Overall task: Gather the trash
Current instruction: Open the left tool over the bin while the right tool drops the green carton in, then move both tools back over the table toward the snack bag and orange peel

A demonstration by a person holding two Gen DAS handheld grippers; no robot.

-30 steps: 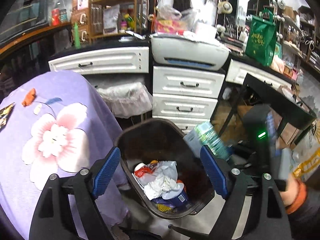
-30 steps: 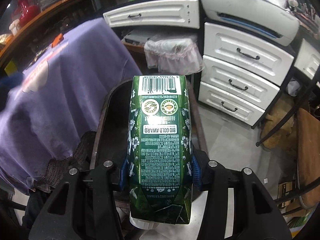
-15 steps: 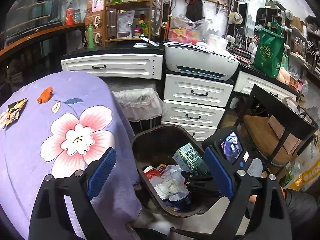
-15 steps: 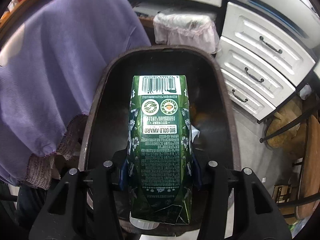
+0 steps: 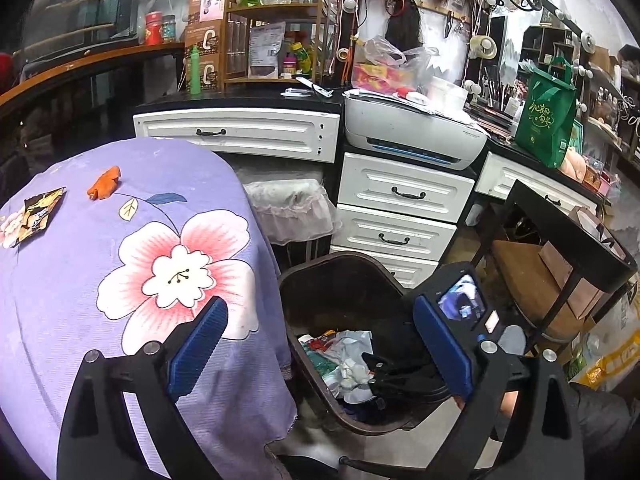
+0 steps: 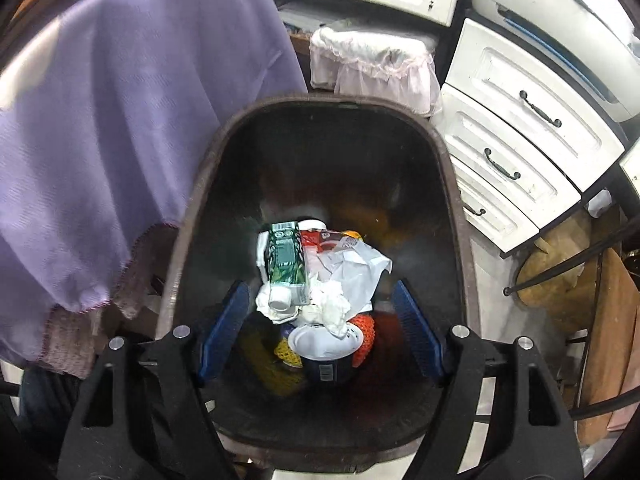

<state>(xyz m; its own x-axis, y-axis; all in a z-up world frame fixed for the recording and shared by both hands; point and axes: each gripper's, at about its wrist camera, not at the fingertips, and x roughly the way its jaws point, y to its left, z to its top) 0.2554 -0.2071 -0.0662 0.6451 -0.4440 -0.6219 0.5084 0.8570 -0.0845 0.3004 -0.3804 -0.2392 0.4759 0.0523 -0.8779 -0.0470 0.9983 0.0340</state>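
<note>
In the left wrist view, the left tool (image 5: 318,346) has its two blue pads wide apart and nothing is between them. It is above the edge of the tabletop (image 5: 80,280), which is covered with a purple cloth that has a big pink flower on it. On this cloth, far from the tool, lie an orange scrap (image 5: 105,182) and a dark torn wrapper (image 5: 38,214), apart from each other. Just beside the tabletop stands the dark trash bin (image 5: 344,276) on the floor, with paper and packaging at its bottom. The right tool (image 5: 404,374) reaches down into the bin, and its small screen is visible above the bin's rim. Behind the bin there are white drawers (image 5: 400,208) with a white printer (image 5: 412,134) on top, and a green bag (image 5: 546,116) is on the counter to the right.

In the right wrist view, the right tool (image 6: 320,332) looks straight down into the trash bin (image 6: 200,184). Its blue pads are spread apart and hold nothing. The green carton (image 6: 286,256) lies free on the heap of trash at the bottom of the bin, its white cap toward the camera, touching crumpled white paper (image 6: 348,276). A cup (image 6: 324,350) with a white inside lies nearer to the tool. The purple cloth hangs at the left of the bin.
</note>
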